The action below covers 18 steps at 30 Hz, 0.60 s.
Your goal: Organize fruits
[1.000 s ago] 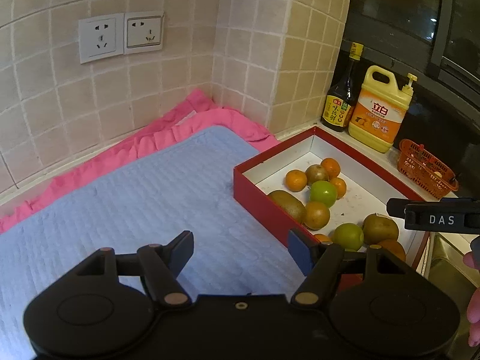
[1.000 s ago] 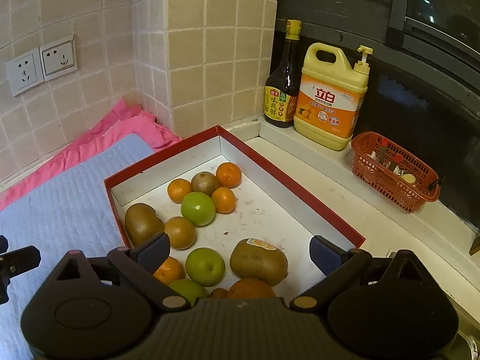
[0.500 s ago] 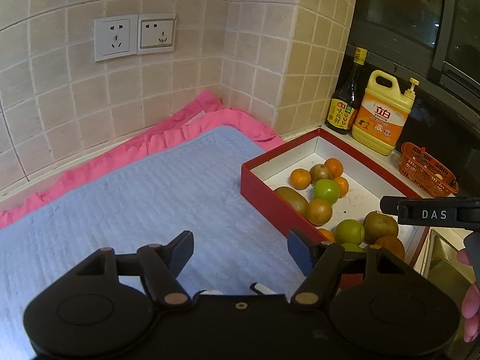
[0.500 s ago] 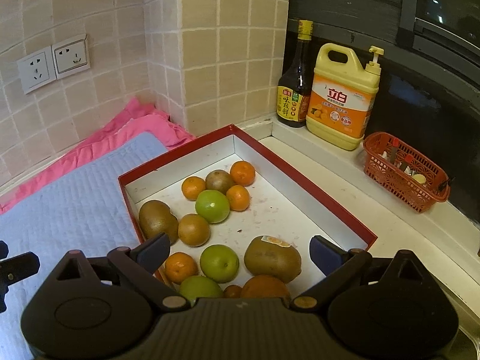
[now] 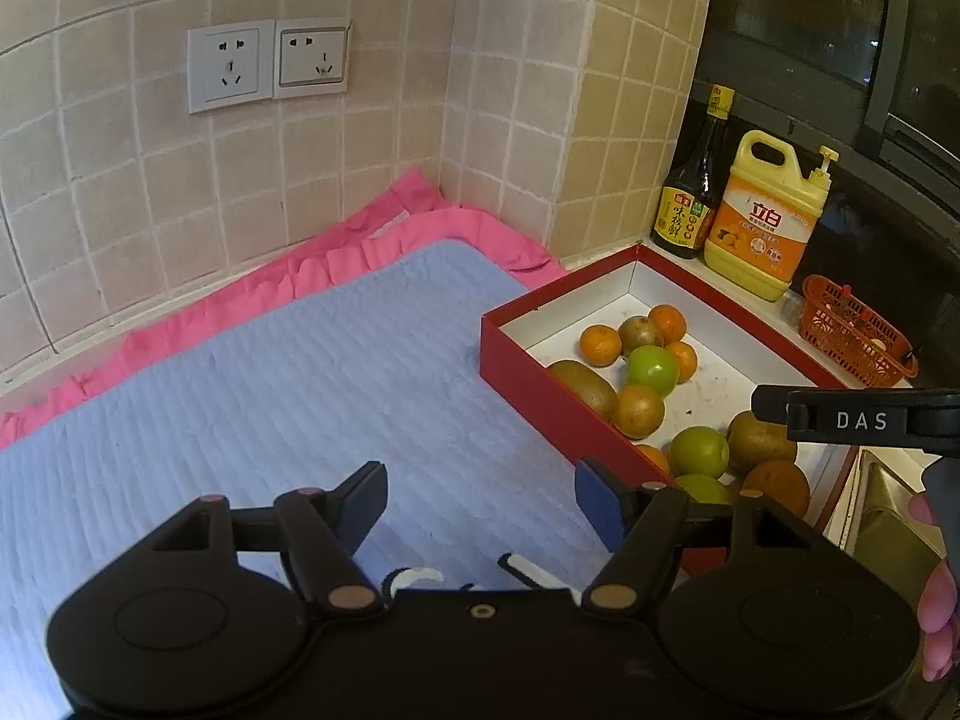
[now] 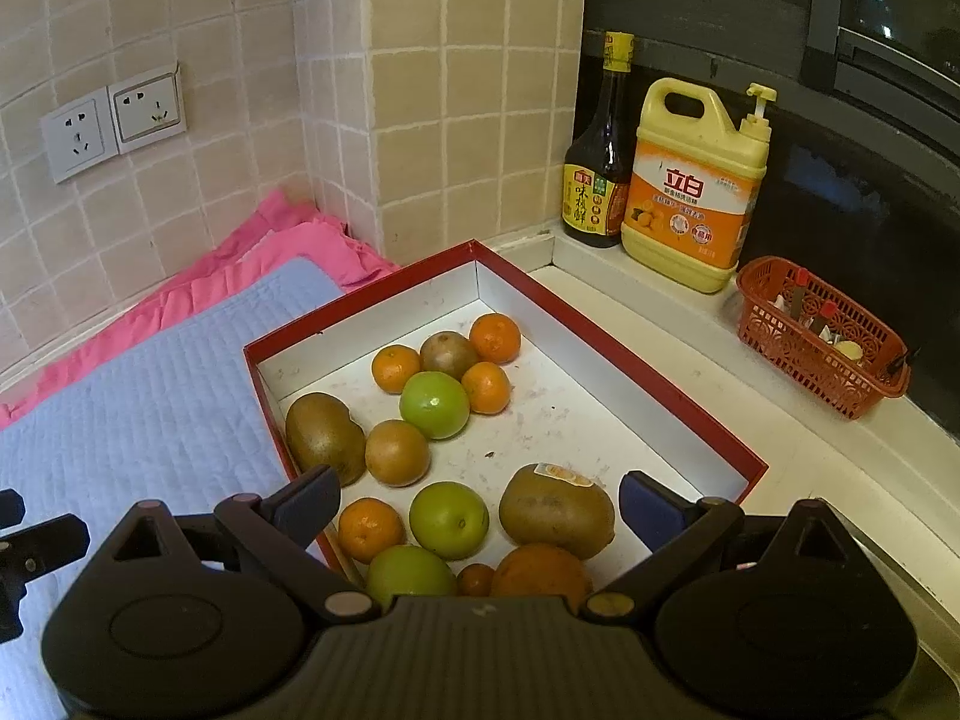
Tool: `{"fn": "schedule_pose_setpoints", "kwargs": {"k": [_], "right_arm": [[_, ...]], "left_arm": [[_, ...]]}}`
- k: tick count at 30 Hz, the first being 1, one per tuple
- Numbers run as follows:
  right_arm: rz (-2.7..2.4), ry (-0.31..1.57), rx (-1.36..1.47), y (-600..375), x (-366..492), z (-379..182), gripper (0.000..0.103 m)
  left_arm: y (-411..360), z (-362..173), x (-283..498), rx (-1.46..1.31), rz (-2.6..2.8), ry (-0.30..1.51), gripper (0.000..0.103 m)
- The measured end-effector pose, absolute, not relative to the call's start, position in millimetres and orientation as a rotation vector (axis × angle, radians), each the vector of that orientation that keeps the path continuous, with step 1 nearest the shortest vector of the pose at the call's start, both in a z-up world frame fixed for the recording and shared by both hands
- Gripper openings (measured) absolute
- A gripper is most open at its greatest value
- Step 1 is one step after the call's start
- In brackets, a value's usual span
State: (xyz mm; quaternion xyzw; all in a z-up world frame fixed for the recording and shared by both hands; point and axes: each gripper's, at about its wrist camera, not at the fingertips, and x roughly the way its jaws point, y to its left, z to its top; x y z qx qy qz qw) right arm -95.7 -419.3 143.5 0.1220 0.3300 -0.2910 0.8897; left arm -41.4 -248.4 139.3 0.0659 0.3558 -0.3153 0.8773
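Observation:
A red box (image 6: 690,402) with a white inside holds mixed fruit: small oranges (image 6: 495,337), green round fruits (image 6: 434,405) and brown kiwis (image 6: 557,510). My right gripper (image 6: 480,501) hangs above the box's near end, open and holding nothing. The left wrist view shows the same red box (image 5: 540,396) at the right, with a green fruit (image 5: 652,369) among oranges. My left gripper (image 5: 480,501) floats open and empty over the blue mat (image 5: 270,396), left of the box. A finger of the right gripper (image 5: 858,420) reaches in from the right edge.
A pink cloth (image 5: 384,234) lies under the mat by the tiled wall. Behind the box stand a dark sauce bottle (image 6: 600,180), a yellow detergent jug (image 6: 696,192) and a small red basket (image 6: 822,342). Wall sockets (image 5: 267,63) are above. A person's fingers (image 5: 936,612) show at far right.
Both views have drawn back and tilted up a little, so the box and the wall sockets sit lower in frame. Both grippers stay open. No fruit has moved.

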Motion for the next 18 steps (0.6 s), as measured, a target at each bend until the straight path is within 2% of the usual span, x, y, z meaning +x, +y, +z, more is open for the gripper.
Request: {"fn": "schedule_pose_setpoints", "kwargs": {"k": [10, 18], "right_arm": [[-0.602, 0.687, 0.253, -420.4, -95.2, 143.5, 0.101], [-0.594, 0.694, 0.24, -417.1, -90.1, 141.1, 0.101]], "left_arm": [[-249.3, 137.3, -38.2, 0.139, -0.649, 0.741, 0.082], [-242.5, 137.5, -36.8, 0.171, -0.572, 0.672, 0.082]]}}
